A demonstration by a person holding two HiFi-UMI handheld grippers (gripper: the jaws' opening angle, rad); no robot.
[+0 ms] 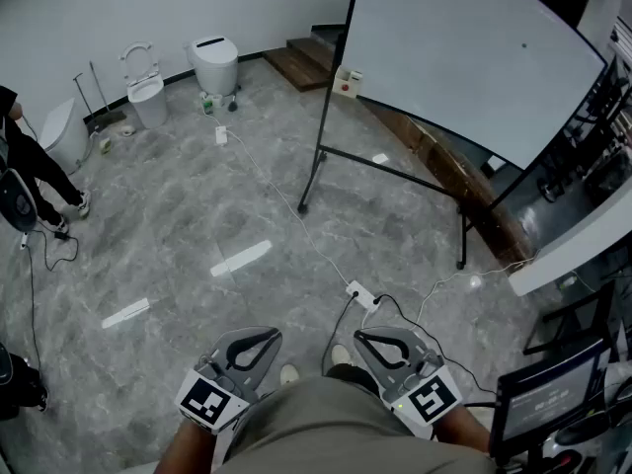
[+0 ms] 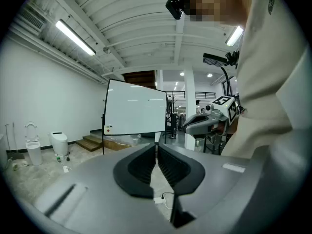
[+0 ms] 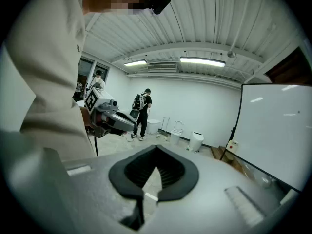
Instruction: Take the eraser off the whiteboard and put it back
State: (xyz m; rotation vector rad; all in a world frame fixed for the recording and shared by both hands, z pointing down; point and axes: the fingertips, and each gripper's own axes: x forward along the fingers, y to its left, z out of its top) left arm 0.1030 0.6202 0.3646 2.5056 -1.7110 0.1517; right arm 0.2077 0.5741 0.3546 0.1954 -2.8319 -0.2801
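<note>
Both grey handheld tools hang low by the person's waist: the left claw (image 1: 269, 335) and the right claw (image 1: 361, 337) are closed together on nothing, since nothing is within reach. A small pale block with a red spot, likely the eraser (image 1: 346, 80), clings to the lower corner of the white rectangular whiteboard (image 1: 464, 47), well apart across the grey marble floor (image 1: 197, 225).

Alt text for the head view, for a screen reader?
Looking steeply down, the person holds the left gripper and right gripper low in front, both shut and empty, facing a whiteboard on a stand across a marbled grey floor. A small white-and-red object sits at the board's lower left corner; toilets stand by the far wall.
</note>
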